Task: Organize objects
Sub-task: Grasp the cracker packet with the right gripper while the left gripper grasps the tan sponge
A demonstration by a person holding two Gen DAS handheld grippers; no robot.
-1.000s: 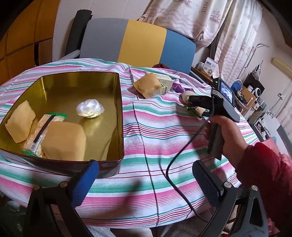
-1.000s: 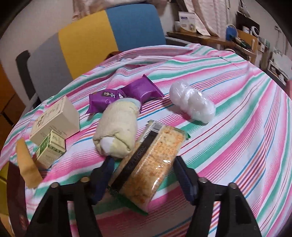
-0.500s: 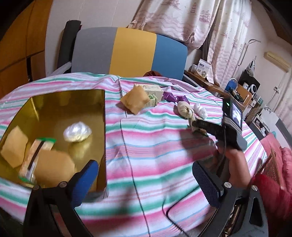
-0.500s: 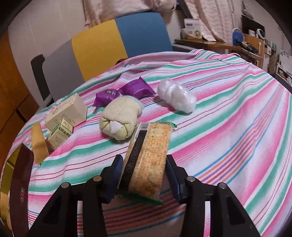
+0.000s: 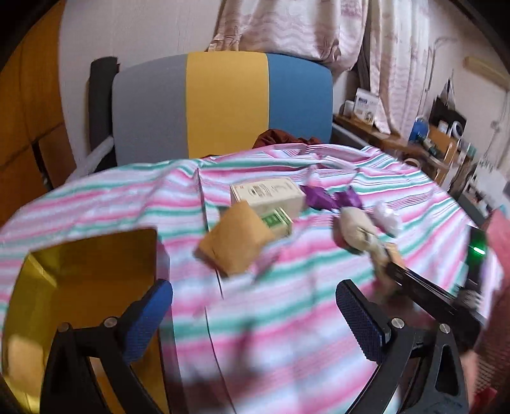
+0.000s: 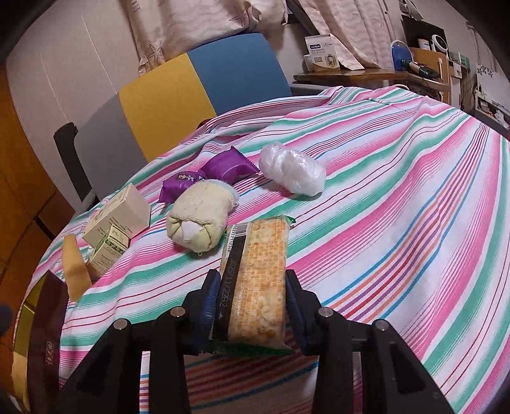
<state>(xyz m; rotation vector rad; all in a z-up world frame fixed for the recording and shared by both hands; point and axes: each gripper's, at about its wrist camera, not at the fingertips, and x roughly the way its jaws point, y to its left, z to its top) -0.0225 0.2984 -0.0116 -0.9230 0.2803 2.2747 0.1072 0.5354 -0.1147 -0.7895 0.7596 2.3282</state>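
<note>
Your right gripper (image 6: 251,305) pinches the cracker pack (image 6: 255,280), its long side pointing straight ahead along the fingers. The gold tin (image 6: 35,318) lies off to your left (close by). Your left gripper (image 5: 255,313) is spread and holds nothing. A striped tablecloth (image 6: 398,197) covers the table, with a chair (image 6: 197,89) behind it.

A lived-in room of a home was shown: a table draped in a pink, green and white striped cloth (image 6: 398,197), a grey, yellow and blue upholstered chair back (image 5: 223,105), pale patterned curtains (image 5: 287,28), and a cluttered wooden side shelf (image 6: 366,74).
</note>
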